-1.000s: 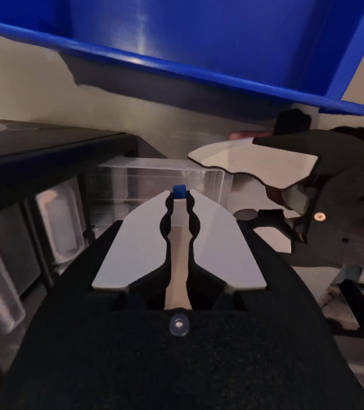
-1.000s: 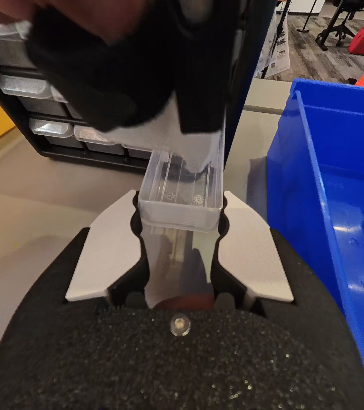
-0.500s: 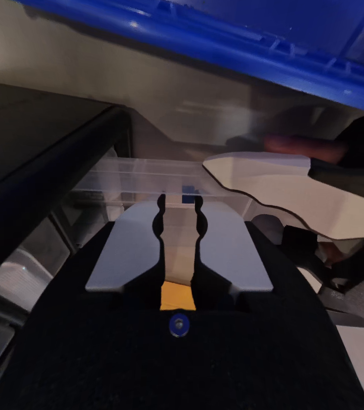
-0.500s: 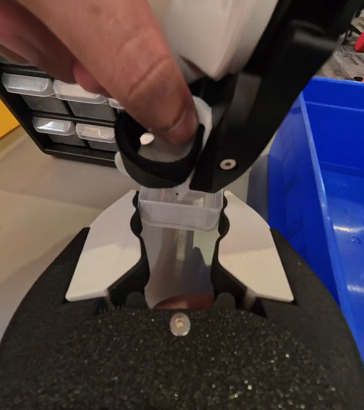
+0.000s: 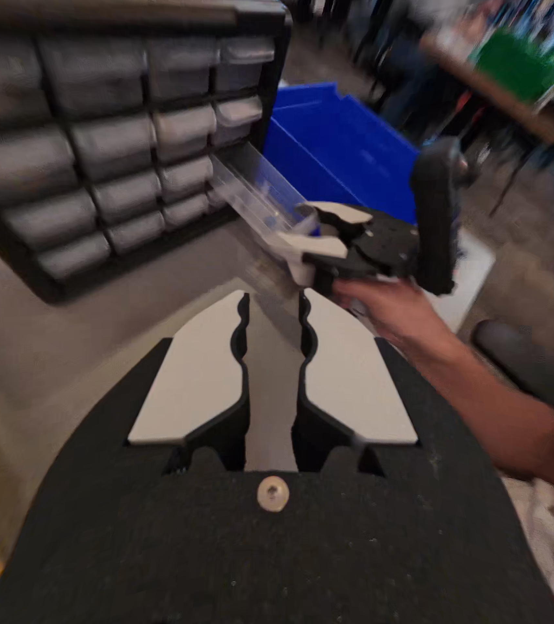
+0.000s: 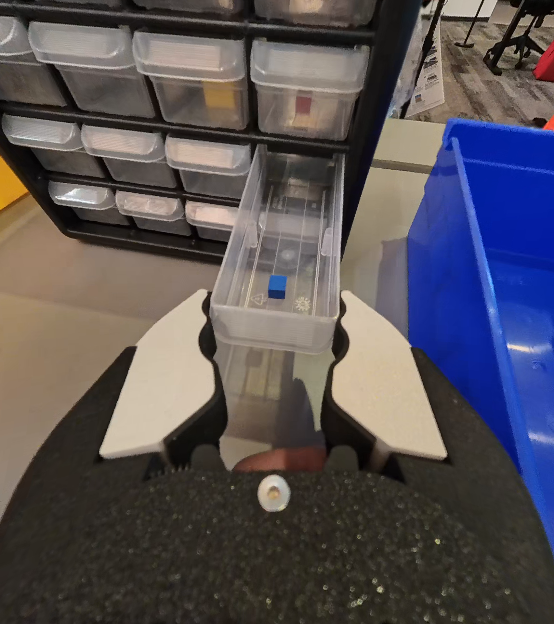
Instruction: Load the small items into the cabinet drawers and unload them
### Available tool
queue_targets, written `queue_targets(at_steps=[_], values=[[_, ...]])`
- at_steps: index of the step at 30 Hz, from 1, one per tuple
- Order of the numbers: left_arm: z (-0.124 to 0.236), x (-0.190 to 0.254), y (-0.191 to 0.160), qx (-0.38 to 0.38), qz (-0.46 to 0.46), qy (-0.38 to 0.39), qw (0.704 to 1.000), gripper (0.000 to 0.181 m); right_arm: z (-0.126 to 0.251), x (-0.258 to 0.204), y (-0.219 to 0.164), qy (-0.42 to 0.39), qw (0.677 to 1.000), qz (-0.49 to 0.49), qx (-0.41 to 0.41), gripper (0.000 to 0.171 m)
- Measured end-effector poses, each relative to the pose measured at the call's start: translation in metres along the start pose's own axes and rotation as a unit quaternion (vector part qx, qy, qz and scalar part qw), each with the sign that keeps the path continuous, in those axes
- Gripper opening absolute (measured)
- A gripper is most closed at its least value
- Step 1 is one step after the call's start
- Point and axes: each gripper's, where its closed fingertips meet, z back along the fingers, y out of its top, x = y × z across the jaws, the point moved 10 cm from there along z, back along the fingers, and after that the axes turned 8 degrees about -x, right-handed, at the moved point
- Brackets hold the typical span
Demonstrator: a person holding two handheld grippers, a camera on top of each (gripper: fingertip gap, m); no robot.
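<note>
Left gripper [image 5: 273, 299] withdrawn, seemingly empty

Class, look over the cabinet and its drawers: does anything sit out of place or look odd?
One clear drawer juts far out of the black cabinet, gripped by the right hand-held gripper. A small blue cube lies inside. Nothing spilled.

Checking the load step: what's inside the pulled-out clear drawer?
One small blue cube lies on the floor of the open drawer, near its front wall, gripped by the right gripper. The drawer's rear end is inside the cabinet, unseen.
</note>
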Motion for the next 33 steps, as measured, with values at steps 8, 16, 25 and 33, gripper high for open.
queue_targets(at_steps=[8,16,25,33], values=[[0.004,0.008,-0.126,0.046,0.118,-0.025,0.992,0.028,-0.045,0.001,0.033,0.002,0.999,-0.005,-0.047,0.082],[0.005,0.002,-0.127,0.061,0.096,-0.002,0.994,0.028,-0.006,0.0,0.01,-0.027,0.998,-0.022,0.044,0.008],[0.003,0.012,-0.128,0.06,0.068,0.011,0.996,0.03,-0.055,0.006,0.05,-0.042,0.999,0.002,0.02,0.007],[0.011,0.012,-0.128,0.122,0.003,0.147,0.982,0.058,-0.021,-0.02,0.014,0.085,0.995,0.032,-0.041,0.037]])
